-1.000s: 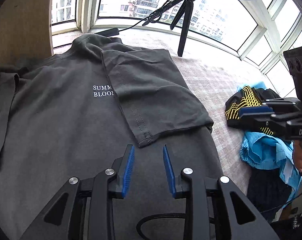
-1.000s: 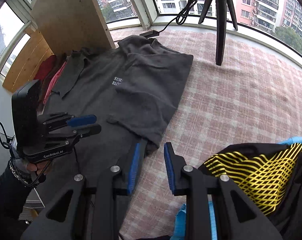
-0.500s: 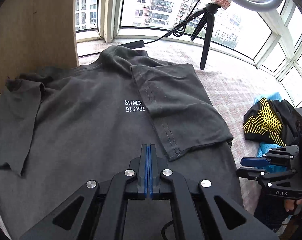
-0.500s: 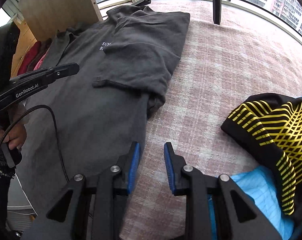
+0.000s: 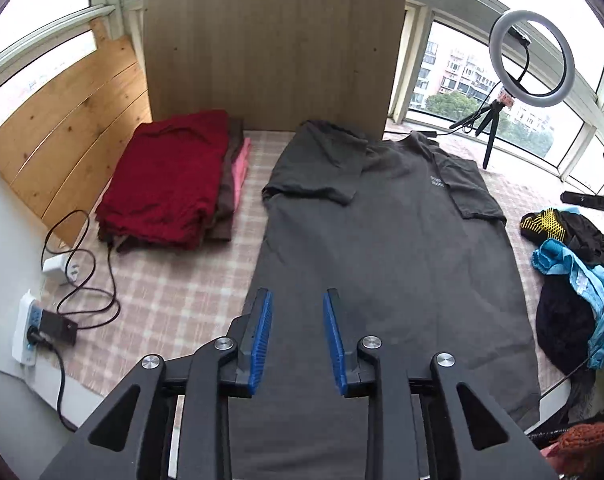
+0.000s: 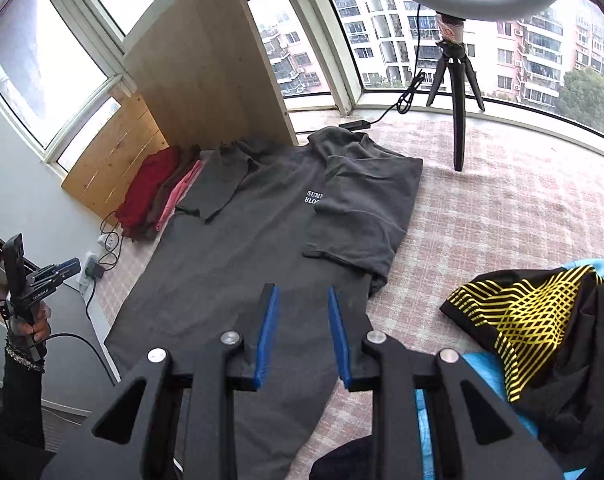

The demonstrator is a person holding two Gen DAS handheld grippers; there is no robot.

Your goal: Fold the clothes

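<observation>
Grey T-shirt: spread flat on the checked cloth, front up — the sleeve on the tripod's side is folded in over the chest, half covering the white print; the other sleeve lies crumpled near the wooden board.
Left gripper: above the shirt's lower part, blue pads apart, nothing between them.
Right gripper: over the shirt's hem edge, pads apart and empty.
Folded stack: red garment on top, brown and pink beneath — beside the shirt.
Unfolded pile: black-and-yellow and blue garments, on the shirt's other side.
Tripod: stands on the cloth beyond the shirt.
</observation>
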